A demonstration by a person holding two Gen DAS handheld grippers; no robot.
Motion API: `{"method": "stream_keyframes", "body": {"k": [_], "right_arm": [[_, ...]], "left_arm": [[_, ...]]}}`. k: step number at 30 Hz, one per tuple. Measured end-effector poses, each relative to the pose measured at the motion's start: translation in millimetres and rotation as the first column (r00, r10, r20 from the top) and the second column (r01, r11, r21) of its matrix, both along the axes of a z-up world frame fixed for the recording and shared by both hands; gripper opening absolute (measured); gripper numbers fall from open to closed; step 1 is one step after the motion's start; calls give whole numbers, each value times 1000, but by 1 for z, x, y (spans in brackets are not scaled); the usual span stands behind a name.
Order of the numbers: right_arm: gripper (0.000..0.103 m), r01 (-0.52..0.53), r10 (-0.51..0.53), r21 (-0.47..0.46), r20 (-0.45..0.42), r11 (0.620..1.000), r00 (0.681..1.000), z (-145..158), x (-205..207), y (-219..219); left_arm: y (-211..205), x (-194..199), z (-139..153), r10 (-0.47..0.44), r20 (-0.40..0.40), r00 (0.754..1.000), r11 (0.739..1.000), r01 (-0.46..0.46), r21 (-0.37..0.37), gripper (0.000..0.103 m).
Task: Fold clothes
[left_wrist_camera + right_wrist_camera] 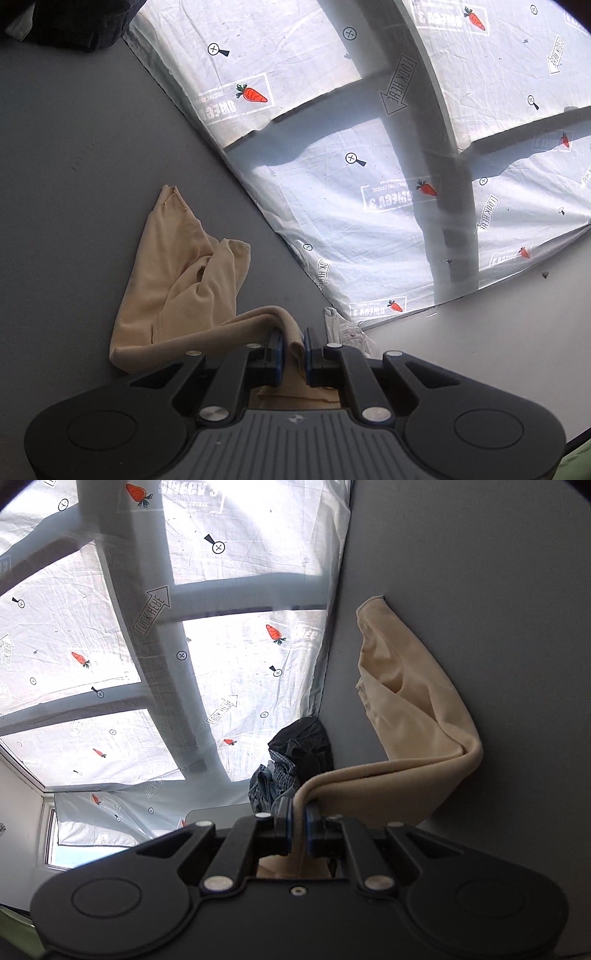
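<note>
We saw a grey desk (74, 155) beside a window covered with a carrot-printed sheet (314, 66). On the desk lay a crumpled beige garment (177, 266), one fold rising into each gripper. A dark heap of clothes (295, 760) sat behind (by the window). The left gripper (294, 345) and right gripper (299, 825) each pinched beige cloth.

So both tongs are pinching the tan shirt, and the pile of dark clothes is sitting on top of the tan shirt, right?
Not quite. Both the left tongs and the right tongs do pinch the tan shirt, but the pile of dark clothes sits apart from it, on the grey table by the printed curtain. The right wrist view shows this.
</note>
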State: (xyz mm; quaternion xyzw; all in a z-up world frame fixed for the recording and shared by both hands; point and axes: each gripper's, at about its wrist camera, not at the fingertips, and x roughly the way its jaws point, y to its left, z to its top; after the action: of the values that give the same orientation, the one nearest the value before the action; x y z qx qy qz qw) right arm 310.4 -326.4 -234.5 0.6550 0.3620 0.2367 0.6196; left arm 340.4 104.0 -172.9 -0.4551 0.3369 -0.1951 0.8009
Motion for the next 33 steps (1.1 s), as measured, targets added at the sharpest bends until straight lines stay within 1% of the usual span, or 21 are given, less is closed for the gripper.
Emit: {"method": "stream_keyframes", "body": {"k": [4, 7, 10, 14, 18, 21, 24, 26, 28, 30, 31, 32, 33], "right_arm": [[8, 15, -15, 9, -15, 1000, 1000, -7, 37, 2], [8, 26, -25, 16, -26, 1000, 999, -13, 64, 3], [8, 37, -36, 22, -38, 999, 999, -19, 92, 5], [8, 50, -48, 30, -70, 998, 996, -30, 122, 7], [8, 62, -57, 34, -132, 998, 990, -50, 139, 10], [9, 70, -62, 38, -179, 997, 982, -64, 152, 12], [11, 79, -68, 40, -225, 996, 972, -78, 165, 14], [13, 85, -71, 42, -256, 996, 964, -88, 174, 15], [14, 91, -75, 44, -286, 995, 955, -98, 182, 17], [18, 94, -77, 40, -306, 995, 949, -104, 190, 17], [23, 91, -79, 28, -292, 995, 953, -100, 191, 16], [32, 91, -84, 14, -276, 996, 957, -95, 192, 14], [37, 93, -91, -3, -258, 996, 962, -90, 192, 12]], "left_arm": [[2, 29, -5, 14, -9, 1000, 1000, -14, -12, 11], [2, 56, -9, 17, -6, 1000, 1000, -17, -5, 11], [5, 86, -21, 29, -27, 999, 1000, -29, -5, 11], [12, 127, -41, 57, -93, 994, 998, -58, -14, 11], [14, 162, -66, 63, -160, 985, 998, -62, 15, 12], [16, 180, -92, 86, -222, 971, 996, -80, 36, 12], [18, 191, -112, 109, -267, 958, 994, -104, 32, 12], [19, 195, -120, 128, -290, 948, 992, -126, 24, 12], [21, 198, -123, 136, -304, 943, 990, -142, 2, 17], [23, 203, -119, 137, -292, 947, 990, -142, 7, 25], [25, 205, -113, 153, -271, 950, 988, -151, 27, 29], [27, 206, -107, 168, -248, 954, 986, -162, 46, 39], [30, 206, -100, 187, -221, 957, 982, -179, 54, 47]]}}
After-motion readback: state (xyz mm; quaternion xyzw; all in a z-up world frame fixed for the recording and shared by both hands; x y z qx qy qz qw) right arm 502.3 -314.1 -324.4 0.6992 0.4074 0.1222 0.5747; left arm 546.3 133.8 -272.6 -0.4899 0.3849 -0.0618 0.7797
